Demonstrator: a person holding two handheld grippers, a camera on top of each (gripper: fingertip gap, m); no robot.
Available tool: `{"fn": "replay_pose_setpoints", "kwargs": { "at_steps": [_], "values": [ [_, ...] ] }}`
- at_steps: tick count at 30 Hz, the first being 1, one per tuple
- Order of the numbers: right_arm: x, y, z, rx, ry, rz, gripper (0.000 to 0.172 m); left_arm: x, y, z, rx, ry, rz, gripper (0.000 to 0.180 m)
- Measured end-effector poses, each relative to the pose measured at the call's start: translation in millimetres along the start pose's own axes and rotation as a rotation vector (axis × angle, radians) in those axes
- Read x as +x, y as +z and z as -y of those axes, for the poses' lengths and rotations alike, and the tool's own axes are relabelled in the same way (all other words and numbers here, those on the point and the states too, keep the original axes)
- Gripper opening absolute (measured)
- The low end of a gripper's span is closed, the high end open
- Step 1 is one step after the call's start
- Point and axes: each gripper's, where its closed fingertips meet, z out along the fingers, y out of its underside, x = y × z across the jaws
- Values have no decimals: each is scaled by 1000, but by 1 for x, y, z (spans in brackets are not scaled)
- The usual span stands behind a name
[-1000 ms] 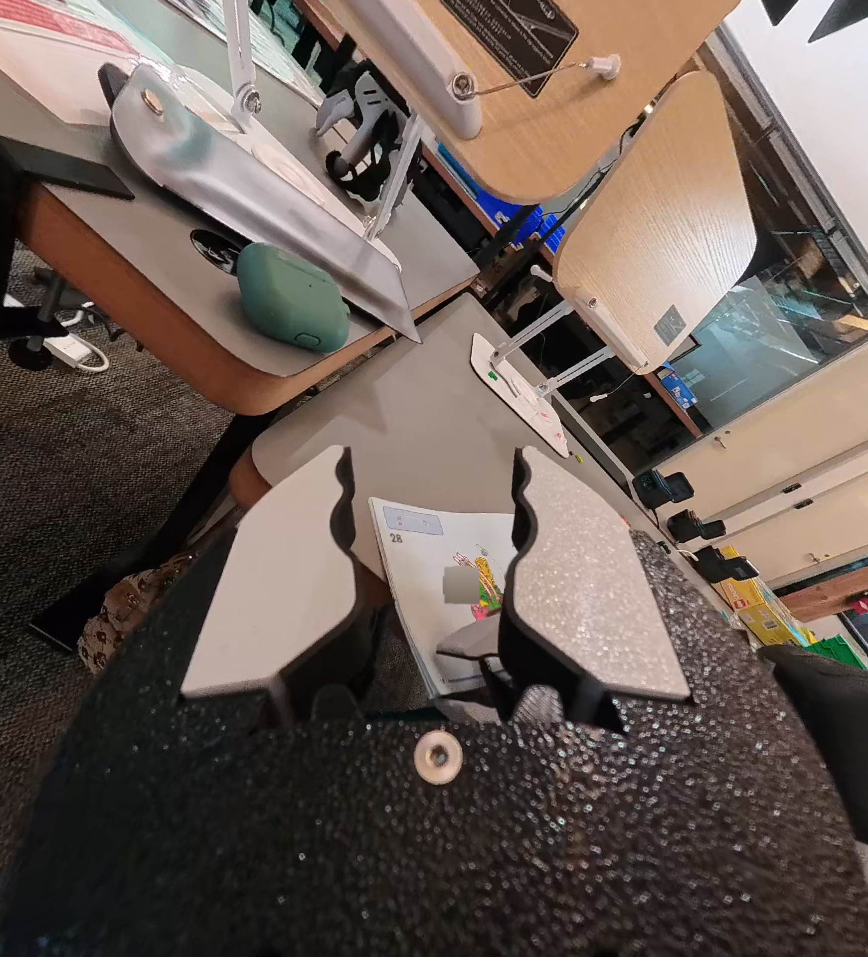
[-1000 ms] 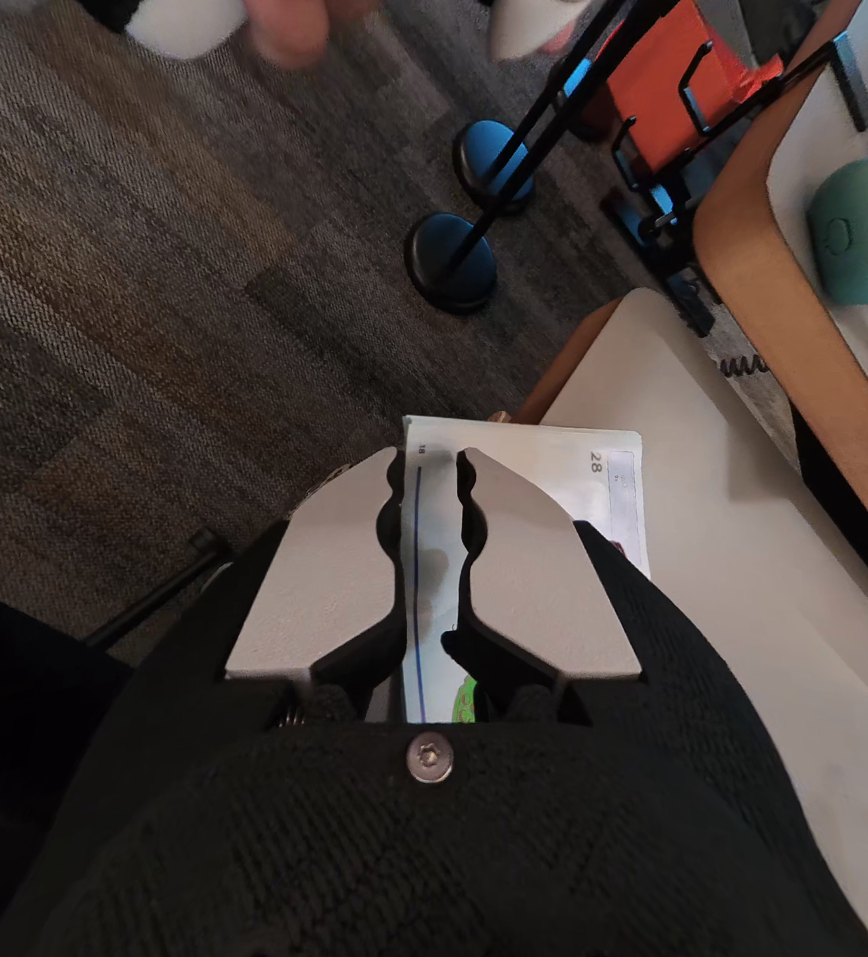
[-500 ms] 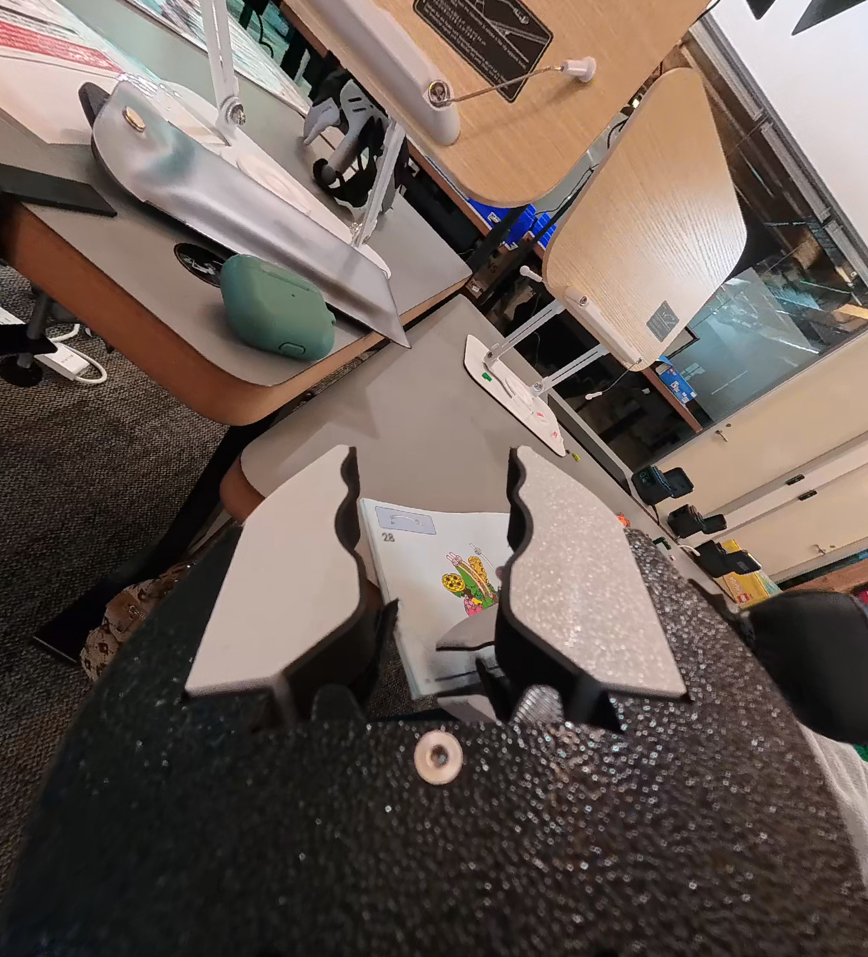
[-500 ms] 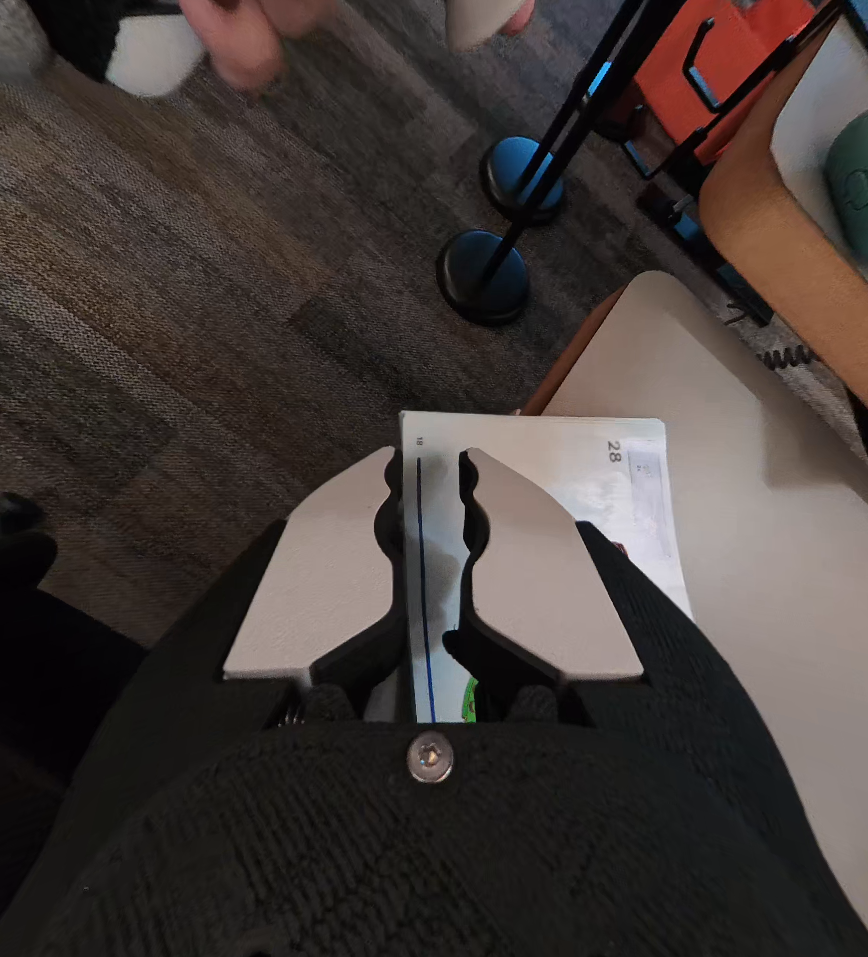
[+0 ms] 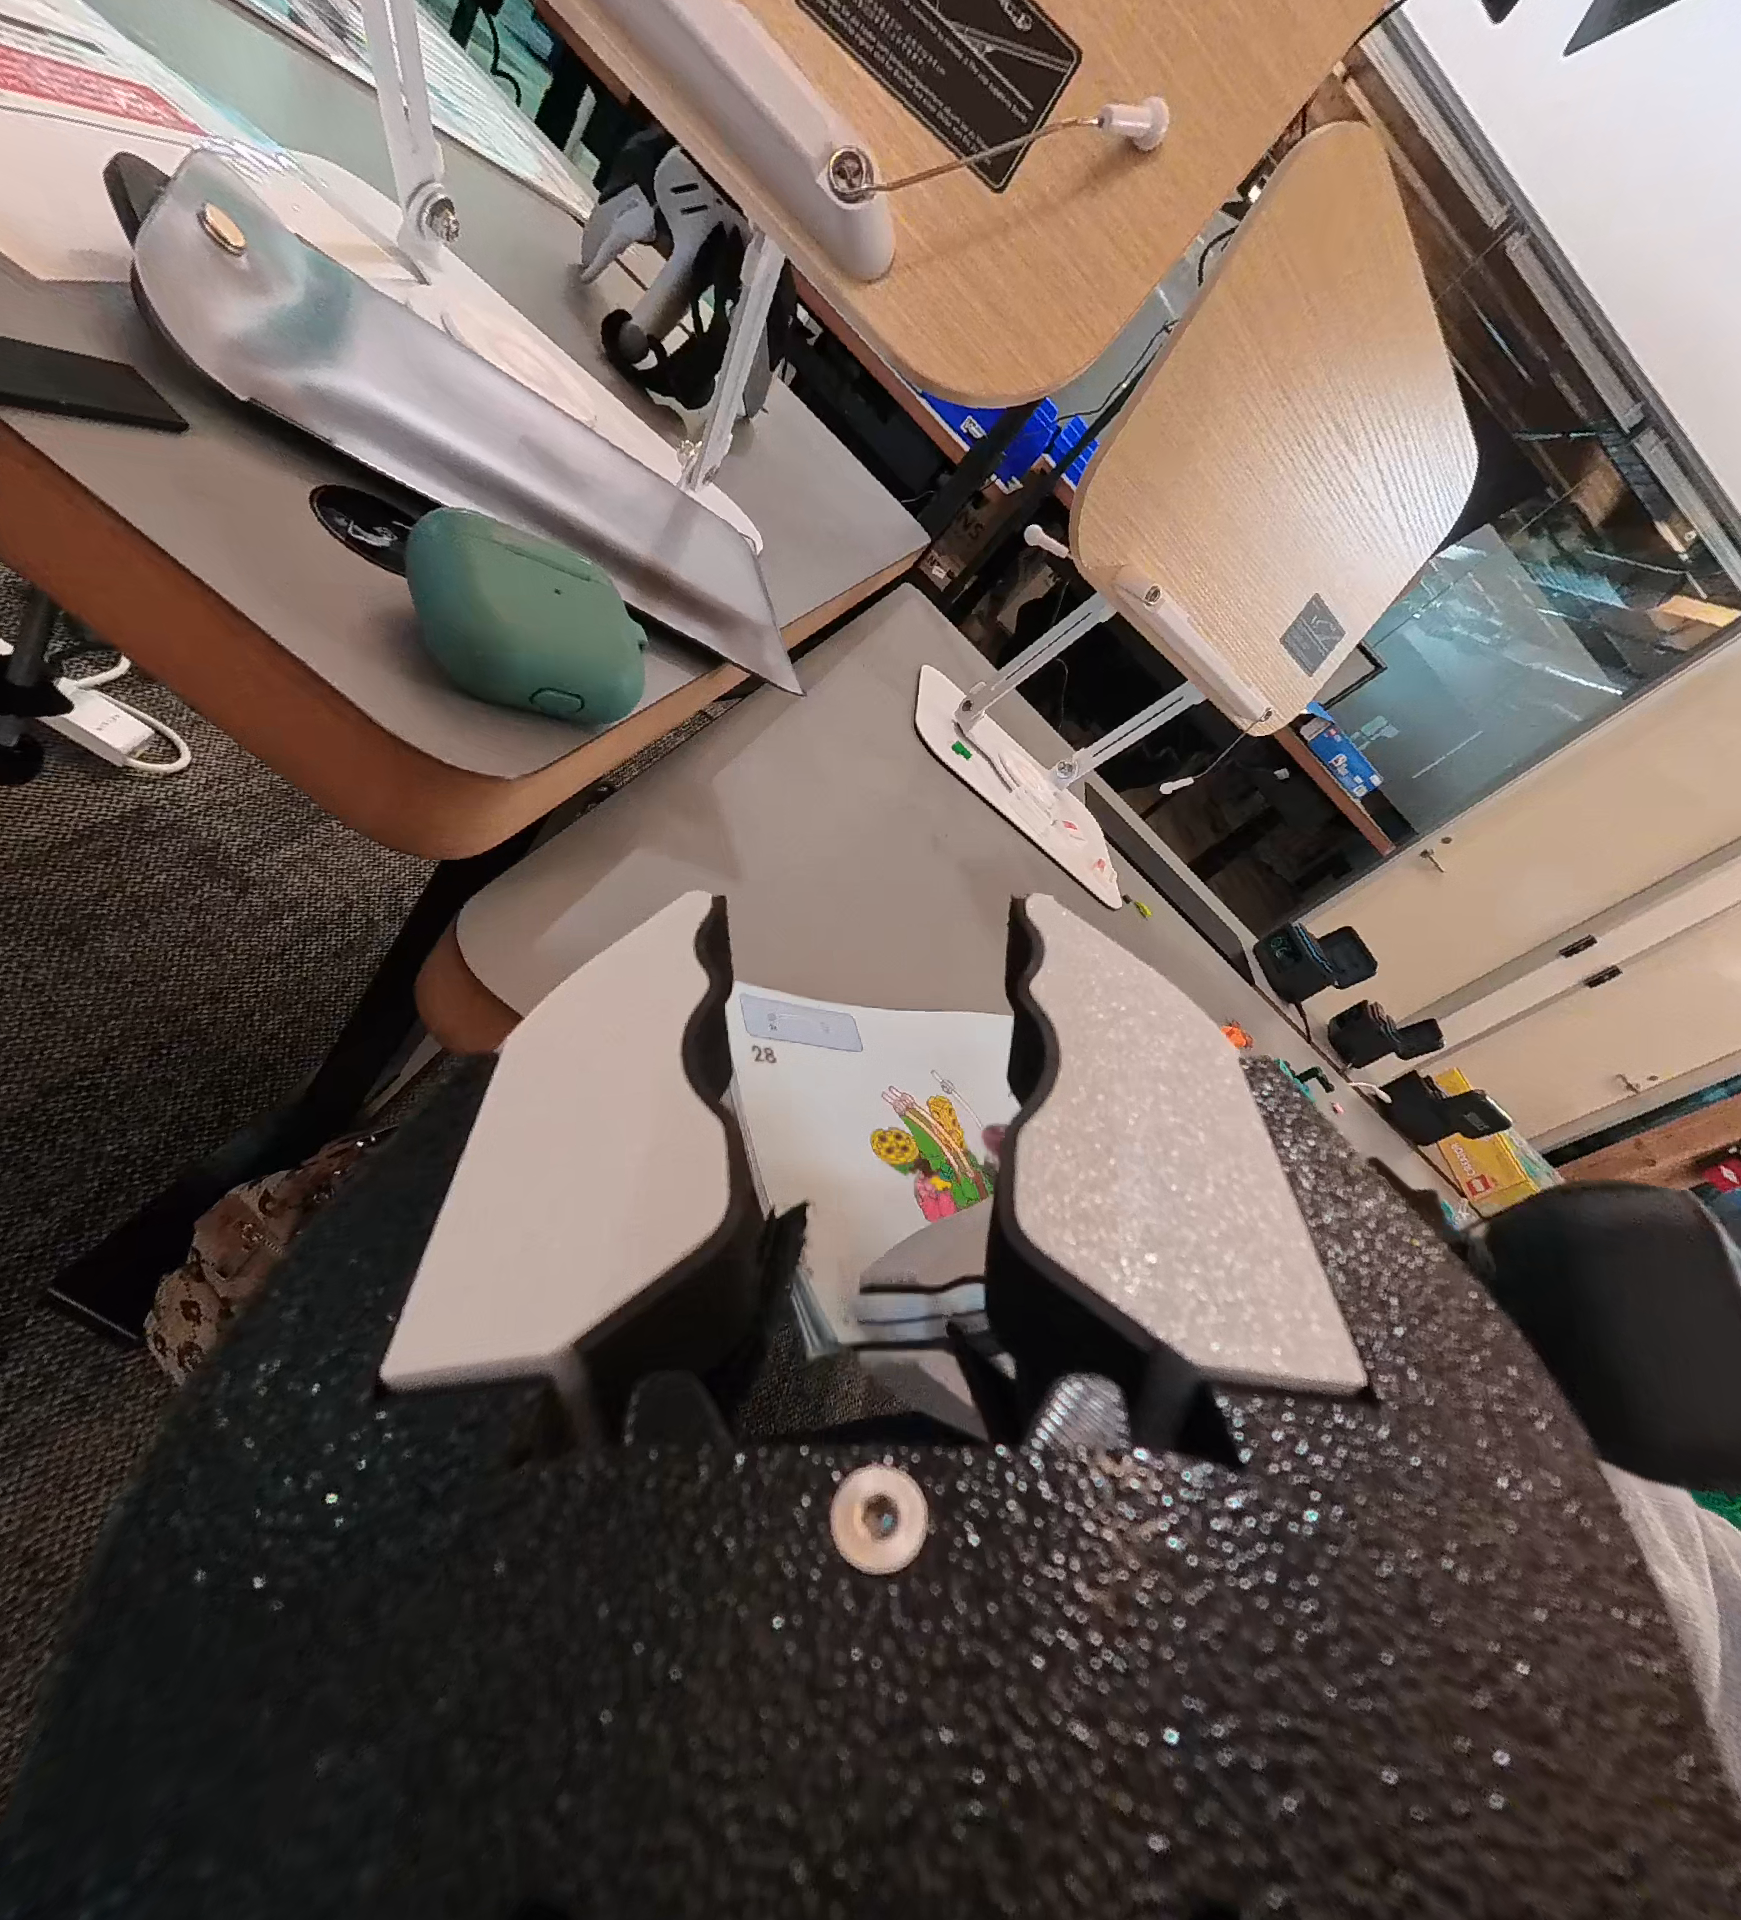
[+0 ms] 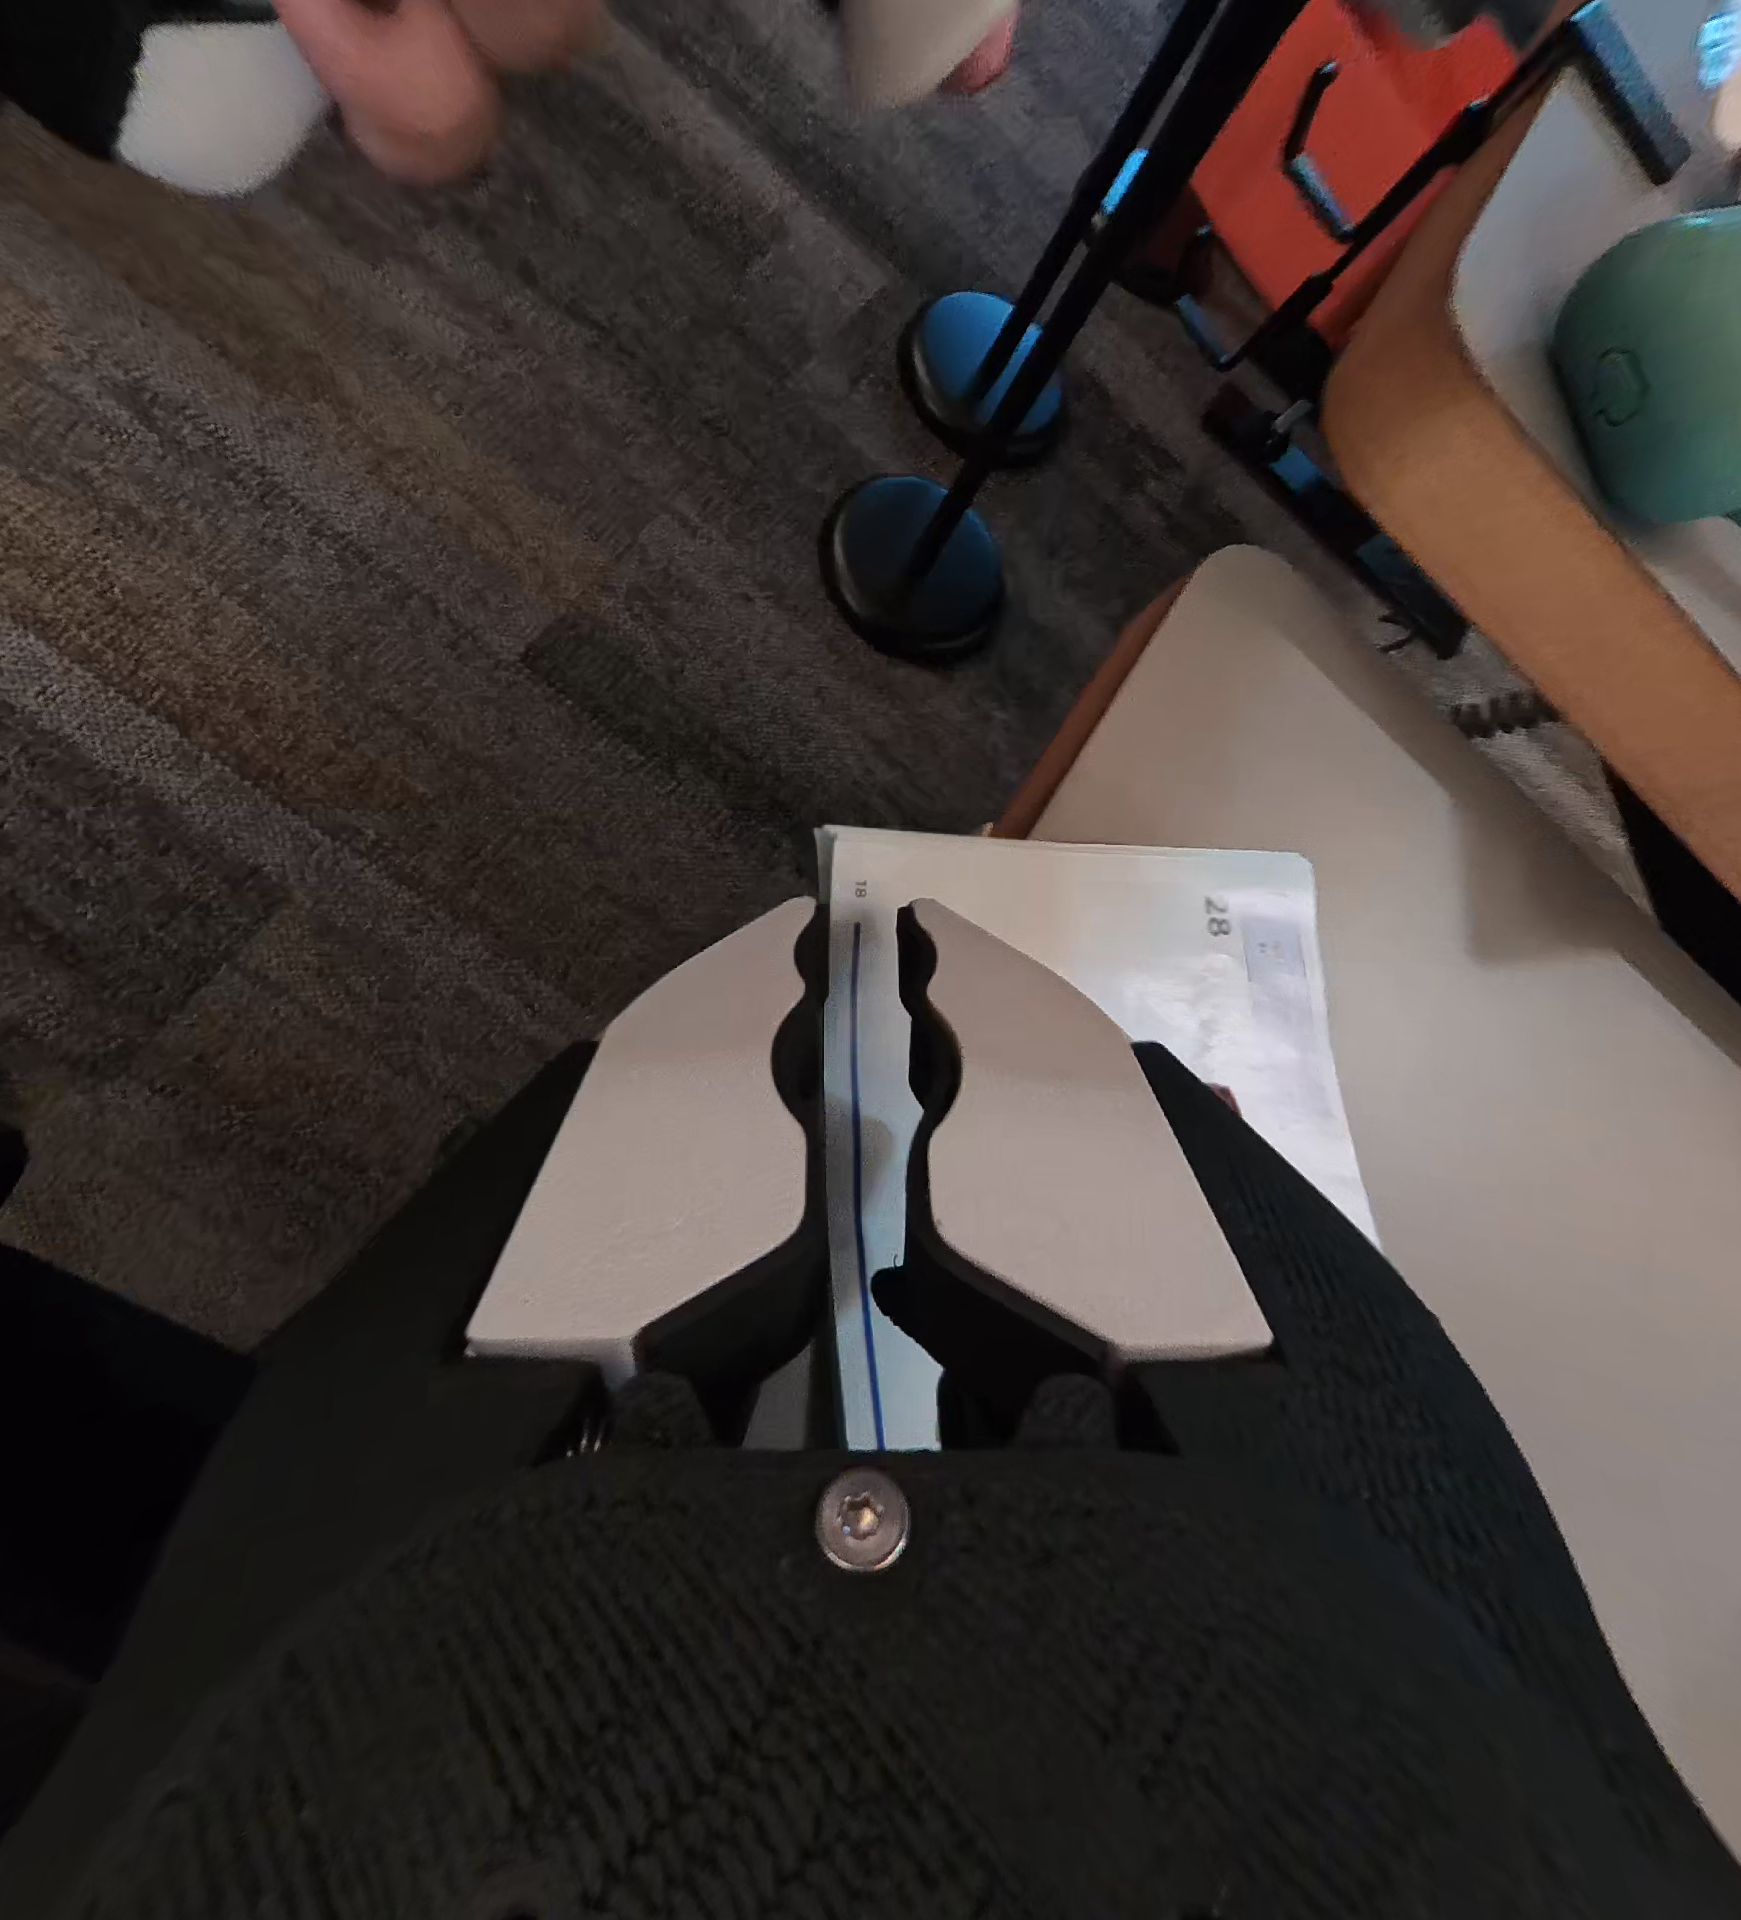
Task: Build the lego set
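The left gripper (image 5: 866,935) hangs spread above the instruction booklet (image 5: 845,1101) at the tabletop (image 5: 845,810) corner, while the right gripper (image 6: 861,914), nearly closed, straddles a page edge, pinch unclear.

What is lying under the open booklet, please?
The booklet lies on the pale table, with its left edge past the table's rim, over the carpet. Anything beneath its pages is covered.

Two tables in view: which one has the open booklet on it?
The nearer grey table, with the booklet at its corner; the farther table carries the green case instead.
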Motion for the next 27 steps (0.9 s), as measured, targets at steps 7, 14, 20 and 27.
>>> {"fn": "replay_pose_setpoints", "kwargs": {
  "at_steps": [7,14,20,27],
  "values": [
    [15,-18,11,100,71,-60,0,2,1,-1,-6,3,-8,50],
    [37,-42,10,168,155,-154,0,4,4,-3,-21,3,-20,49],
    [74,-118,-21,255,245,-449,0,14,9,-9,-59,9,-68,47],
    [72,-188,-100,183,401,-652,0,21,22,-23,-142,37,-72,46]
  ]
}}
